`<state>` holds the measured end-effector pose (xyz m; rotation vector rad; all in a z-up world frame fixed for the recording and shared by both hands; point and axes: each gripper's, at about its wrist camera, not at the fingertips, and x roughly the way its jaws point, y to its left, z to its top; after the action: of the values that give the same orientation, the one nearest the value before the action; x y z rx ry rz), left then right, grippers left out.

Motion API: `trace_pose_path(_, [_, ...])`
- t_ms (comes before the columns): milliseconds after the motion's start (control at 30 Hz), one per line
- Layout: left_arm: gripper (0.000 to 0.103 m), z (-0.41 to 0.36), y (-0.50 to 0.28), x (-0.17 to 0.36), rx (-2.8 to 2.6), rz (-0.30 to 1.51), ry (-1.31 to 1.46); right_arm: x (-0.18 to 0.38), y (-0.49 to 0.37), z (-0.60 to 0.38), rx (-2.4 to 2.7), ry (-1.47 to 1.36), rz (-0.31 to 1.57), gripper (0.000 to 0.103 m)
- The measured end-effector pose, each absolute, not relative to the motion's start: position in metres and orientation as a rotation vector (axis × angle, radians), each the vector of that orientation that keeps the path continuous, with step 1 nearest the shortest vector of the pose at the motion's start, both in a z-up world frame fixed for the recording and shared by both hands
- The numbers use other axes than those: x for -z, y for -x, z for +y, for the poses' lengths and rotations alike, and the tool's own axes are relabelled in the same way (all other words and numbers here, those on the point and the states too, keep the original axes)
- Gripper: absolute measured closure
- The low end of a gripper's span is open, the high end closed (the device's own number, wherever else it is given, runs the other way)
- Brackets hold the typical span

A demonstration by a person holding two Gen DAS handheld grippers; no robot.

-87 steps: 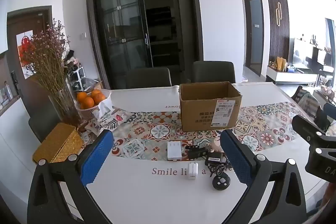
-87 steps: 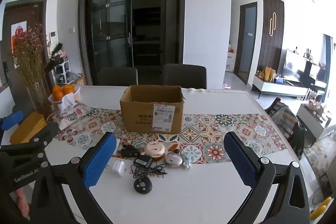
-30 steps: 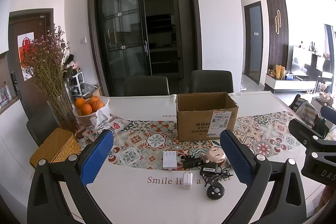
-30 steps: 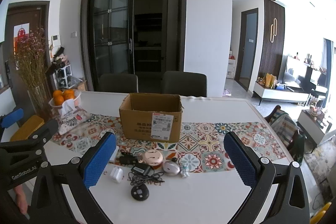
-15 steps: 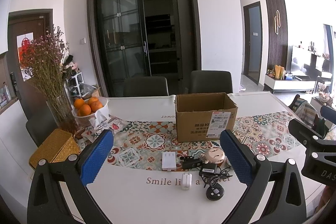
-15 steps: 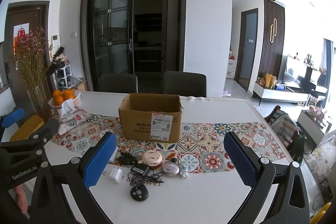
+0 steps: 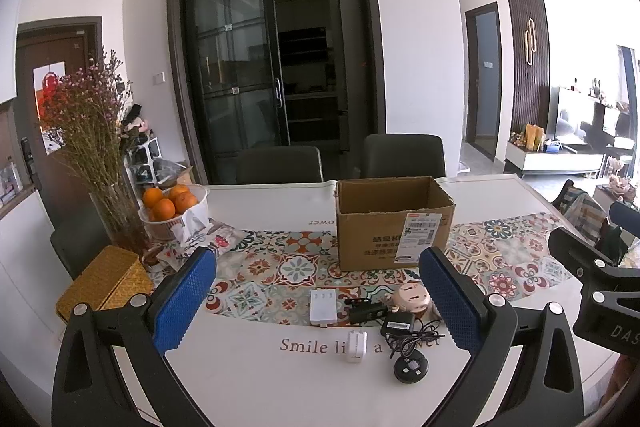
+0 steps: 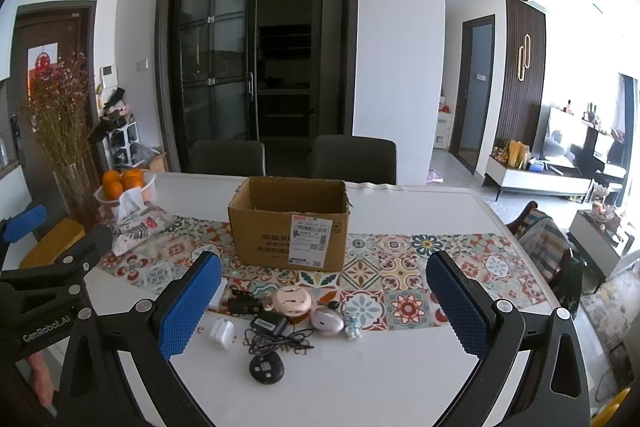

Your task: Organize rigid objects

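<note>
An open cardboard box (image 7: 394, 225) (image 8: 289, 225) stands on the patterned runner. In front of it lie small items: a white power strip (image 7: 322, 307), a white plug (image 7: 355, 347) (image 8: 221, 333), a black adapter with cable (image 7: 398, 325) (image 8: 267, 323), a black round puck (image 7: 412, 369) (image 8: 266, 367), a pink round device (image 7: 411, 299) (image 8: 291, 301), a grey mouse (image 8: 327, 321) and a tiny figurine (image 8: 352, 326). My left gripper (image 7: 318, 303) and right gripper (image 8: 322, 301) are both open and empty, held above the table's near edge.
A bowl of oranges (image 7: 173, 205), a vase of dried flowers (image 7: 105, 167), a woven yellow box (image 7: 105, 283) and a tissue pack (image 8: 136, 225) sit at the table's left. Two chairs (image 7: 404, 157) stand behind the table.
Both grippers have pulled back and risen slightly, so the box and items sit a little lower and smaller in view. Both stay open.
</note>
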<state>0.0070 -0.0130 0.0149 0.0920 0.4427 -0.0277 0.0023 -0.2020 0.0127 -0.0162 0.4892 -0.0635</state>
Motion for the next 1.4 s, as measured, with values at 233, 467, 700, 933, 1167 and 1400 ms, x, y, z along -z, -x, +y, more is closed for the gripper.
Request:
trace_pose_path(233, [0.0,-0.009,-0.013,-0.004,0.018,0.478,-0.087,-0.004,-0.009,-0.199,0.037,0.016,0.516,0.0])
trace_pose_path(467, [0.0,-0.001,-0.027,0.033,-0.027,0.616,-0.089,0.039,-0.037,-0.191,-0.057,0.009,0.678,0.0])
trace_pose_path(700, [0.0,0.005,-0.037,0.085,-0.093,0.766,-0.128,0.106,-0.063,-0.181,-0.137,0.024,0.887,0.001])
trace_pose_path(933, [0.0,0.013,-0.045,0.146,-0.107,0.933,-0.112,0.169,-0.081,-0.171,-0.195,0.049,1.043,0.006])
trace_pose_path(1167, [0.0,0.019,-0.053,0.188,-0.123,1.026,-0.088,0.219,-0.097,-0.16,-0.227,0.083,1.151,0.014])
trace_pose_path(1400, [0.0,0.023,-0.062,0.212,-0.139,1.06,-0.079,0.248,-0.111,-0.155,-0.232,0.097,1.177,0.025])
